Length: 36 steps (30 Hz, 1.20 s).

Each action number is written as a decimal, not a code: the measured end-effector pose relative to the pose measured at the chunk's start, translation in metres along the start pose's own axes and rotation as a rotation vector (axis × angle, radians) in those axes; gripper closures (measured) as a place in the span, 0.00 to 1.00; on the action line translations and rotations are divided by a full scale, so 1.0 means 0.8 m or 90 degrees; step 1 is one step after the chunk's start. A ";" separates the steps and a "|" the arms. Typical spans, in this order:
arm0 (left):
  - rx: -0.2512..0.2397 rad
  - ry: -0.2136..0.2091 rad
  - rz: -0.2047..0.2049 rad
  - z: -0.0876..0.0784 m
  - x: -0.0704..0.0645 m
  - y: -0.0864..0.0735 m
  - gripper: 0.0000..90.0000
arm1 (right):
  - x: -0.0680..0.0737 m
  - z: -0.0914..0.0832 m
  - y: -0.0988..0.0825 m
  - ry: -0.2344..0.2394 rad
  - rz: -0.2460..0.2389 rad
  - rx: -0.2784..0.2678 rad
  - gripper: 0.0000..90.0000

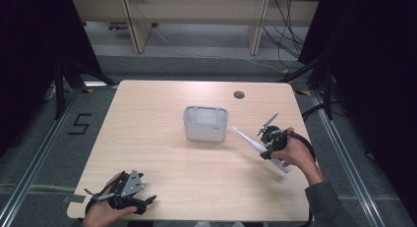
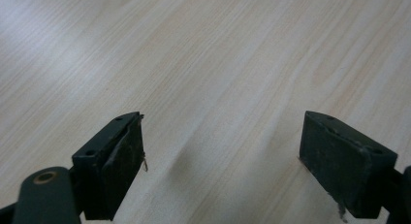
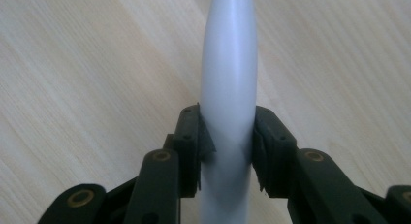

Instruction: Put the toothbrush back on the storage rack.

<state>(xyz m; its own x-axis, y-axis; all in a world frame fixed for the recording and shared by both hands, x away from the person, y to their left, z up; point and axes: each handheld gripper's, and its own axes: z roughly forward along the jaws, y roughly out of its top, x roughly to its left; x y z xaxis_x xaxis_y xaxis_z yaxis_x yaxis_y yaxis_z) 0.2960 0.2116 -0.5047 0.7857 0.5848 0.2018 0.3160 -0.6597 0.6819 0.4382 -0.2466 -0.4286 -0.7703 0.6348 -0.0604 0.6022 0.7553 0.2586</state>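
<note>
Clamping a slim white plastic electric toothbrush (image 1: 259, 149) by its handle, the right gripper (image 1: 270, 143) holds it slanted at 4 o'clock of the pale grey rectangular plastic bin (image 1: 205, 125), near but apart; whether the bin holds anything I cannot tell. At 7 o'clock, the left gripper (image 1: 147, 203) has its 2 jaws spread over the light wooden table (image 1: 162, 153).

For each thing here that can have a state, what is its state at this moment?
electric toothbrush: clamped in the right gripper, slanted, head pointing toward the bin.
white bin: upright on the table, top open; what is inside I cannot tell.
right gripper: shut on the toothbrush handle.
left gripper: open, nothing between its jaws, low over the table.
</note>
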 end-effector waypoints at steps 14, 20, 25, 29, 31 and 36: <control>0.006 0.002 0.004 -0.001 0.002 0.000 0.17 | -0.012 -0.042 -0.005 -0.010 0.055 -0.111 0.74; 0.006 0.002 0.004 -0.001 0.002 0.000 0.17 | -0.016 -0.052 0.003 -0.017 0.055 -0.168 0.74; 0.006 0.003 0.005 -0.001 0.002 0.000 0.17 | -0.017 -0.062 0.011 -0.016 0.076 -0.211 0.74; 0.003 0.004 0.001 -0.002 0.002 0.000 0.17 | -0.018 -0.065 0.023 -0.024 0.078 -0.271 0.74; 0.000 0.007 0.003 -0.003 0.003 0.000 0.17 | -0.017 -0.065 0.025 -0.022 0.097 -0.290 0.74; -0.005 0.009 -0.001 -0.003 0.003 0.000 0.17 | -0.019 -0.066 0.037 -0.028 0.105 -0.374 0.74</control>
<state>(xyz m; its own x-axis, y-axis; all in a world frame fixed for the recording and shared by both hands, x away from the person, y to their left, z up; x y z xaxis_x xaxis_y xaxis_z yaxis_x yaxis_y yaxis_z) 0.2964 0.2139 -0.5028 0.7777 0.5924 0.2103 0.3129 -0.6550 0.6878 0.4568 -0.2423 -0.3694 -0.6604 0.7509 -0.0107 0.4864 0.4386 0.7557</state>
